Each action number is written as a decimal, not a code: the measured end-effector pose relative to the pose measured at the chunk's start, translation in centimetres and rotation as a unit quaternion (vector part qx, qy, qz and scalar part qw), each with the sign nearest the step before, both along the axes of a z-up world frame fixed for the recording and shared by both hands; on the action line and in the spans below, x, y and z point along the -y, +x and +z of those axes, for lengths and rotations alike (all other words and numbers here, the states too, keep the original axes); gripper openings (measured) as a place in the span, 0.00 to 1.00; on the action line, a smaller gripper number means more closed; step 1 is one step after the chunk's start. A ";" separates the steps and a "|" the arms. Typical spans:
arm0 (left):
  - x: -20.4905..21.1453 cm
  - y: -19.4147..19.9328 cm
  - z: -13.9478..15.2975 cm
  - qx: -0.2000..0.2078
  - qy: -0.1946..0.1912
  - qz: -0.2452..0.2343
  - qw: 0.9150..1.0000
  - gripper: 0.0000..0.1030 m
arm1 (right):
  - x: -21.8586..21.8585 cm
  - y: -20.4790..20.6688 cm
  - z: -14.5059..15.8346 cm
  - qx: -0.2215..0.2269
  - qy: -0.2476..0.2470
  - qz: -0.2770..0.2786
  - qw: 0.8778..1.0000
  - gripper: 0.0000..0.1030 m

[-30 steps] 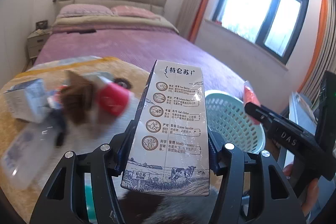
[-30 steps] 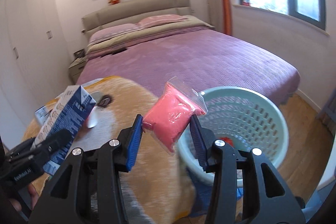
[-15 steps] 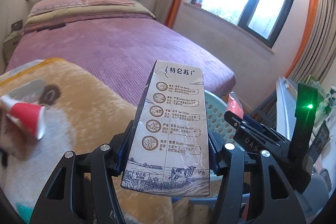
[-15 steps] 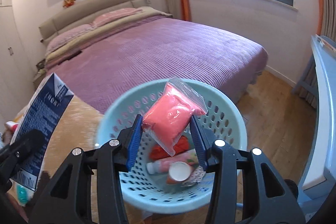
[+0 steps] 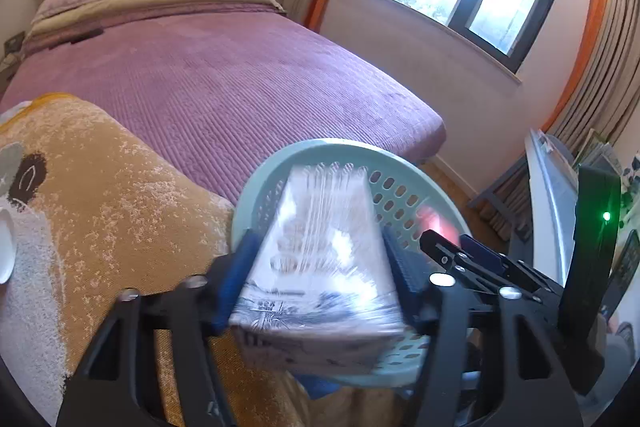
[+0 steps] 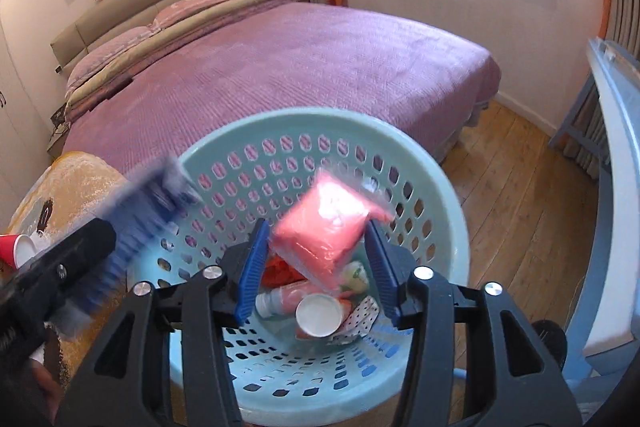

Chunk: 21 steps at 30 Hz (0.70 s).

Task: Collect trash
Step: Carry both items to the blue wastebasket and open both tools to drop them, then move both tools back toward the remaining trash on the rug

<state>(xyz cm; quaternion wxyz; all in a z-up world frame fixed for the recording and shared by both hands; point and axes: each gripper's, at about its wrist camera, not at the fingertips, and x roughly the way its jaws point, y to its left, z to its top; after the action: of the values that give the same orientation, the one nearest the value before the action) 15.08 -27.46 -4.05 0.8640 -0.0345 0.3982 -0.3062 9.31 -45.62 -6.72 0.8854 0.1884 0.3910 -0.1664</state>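
Over the green basket (image 6: 436, 187), both grippers have just been opening. The left gripper (image 5: 320, 275) fingers stand wide around the blurred milk carton (image 5: 320, 259). The right gripper (image 6: 316, 259) fingers stand apart beside the pink bag (image 6: 324, 223).

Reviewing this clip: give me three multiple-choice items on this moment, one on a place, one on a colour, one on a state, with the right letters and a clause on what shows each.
1. Where is the white-mouthed paper cup?
A. on the bed
B. in the basket
C. on the floor

2. What colour is the pouch between the right tongs?
A. pink-red
B. green
C. black

3. How do the right tongs stand around the pouch?
A. clamped tight on it
B. open, with gaps beside it
C. no pouch between them

Answers:
1 B: it lies among the litter on the basket's bottom.
2 A: the pouch's filling is pink-red.
3 B: the jaws have just been opening, and both blue pads stand clear of the blurred pouch.
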 end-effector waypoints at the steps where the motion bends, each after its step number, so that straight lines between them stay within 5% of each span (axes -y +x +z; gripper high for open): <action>1: -0.4 -0.2 0.1 0.005 -0.002 0.001 1.000 0.78 | 0.1 -0.1 -0.1 0.000 0.006 0.000 1.000 0.62; 12: -5.4 -4.8 3.9 0.047 -0.047 0.003 0.998 0.80 | -0.4 -3.1 2.7 0.035 0.013 -0.009 0.999 0.63; 21: -14.7 -10.0 9.2 0.118 -0.069 0.044 0.990 0.80 | -7.0 -5.2 8.4 0.098 0.007 0.049 0.994 0.64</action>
<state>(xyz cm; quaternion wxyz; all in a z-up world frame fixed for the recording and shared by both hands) 5.11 -12.80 5.15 0.9133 -0.0754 0.2690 -0.2963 4.08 -38.67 1.66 0.9251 0.1906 0.3127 -0.1004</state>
